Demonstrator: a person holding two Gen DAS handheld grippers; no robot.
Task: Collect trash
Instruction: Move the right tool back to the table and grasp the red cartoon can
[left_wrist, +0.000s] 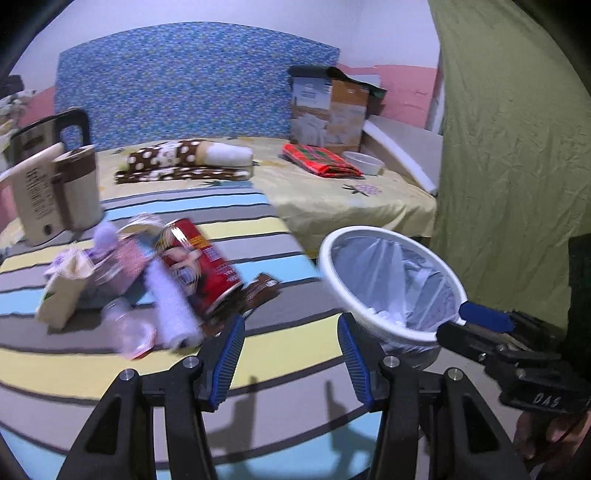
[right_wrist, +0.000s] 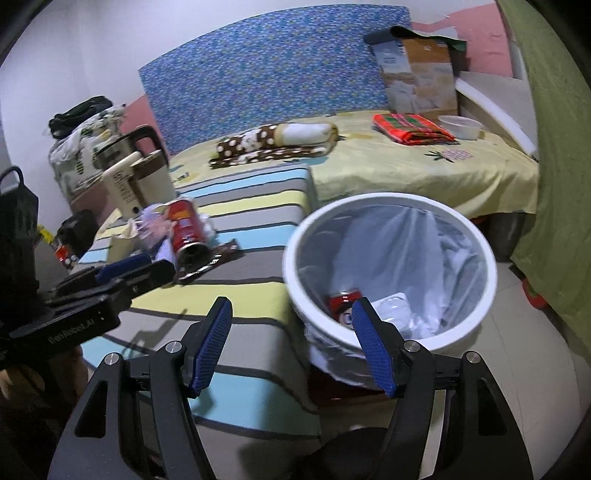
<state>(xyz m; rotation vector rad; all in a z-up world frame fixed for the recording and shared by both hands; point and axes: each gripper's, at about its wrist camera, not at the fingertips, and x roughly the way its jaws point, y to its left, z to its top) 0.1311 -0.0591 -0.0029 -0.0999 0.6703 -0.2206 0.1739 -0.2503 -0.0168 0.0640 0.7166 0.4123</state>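
**Litter pile waits beside the lined bin**

A red cylindrical snack can (left_wrist: 201, 266) lies on its side among crumpled wrappers on the striped bedcover (left_wrist: 258, 354), well left of the white round bin with a clear plastic liner (left_wrist: 391, 284). The can looks light, stiff and smooth; its mid-body seems the surest hold. The left gripper (left_wrist: 291, 356) and the right gripper (right_wrist: 291, 345) both stand wide apart, holding and touching nothing.

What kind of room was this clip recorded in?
Most likely a bedroom in a home. A bed with a yellow sheet stands against a blue patterned headboard, with a folded polka-dot blanket on it. A lined white trash bin stands beside it.
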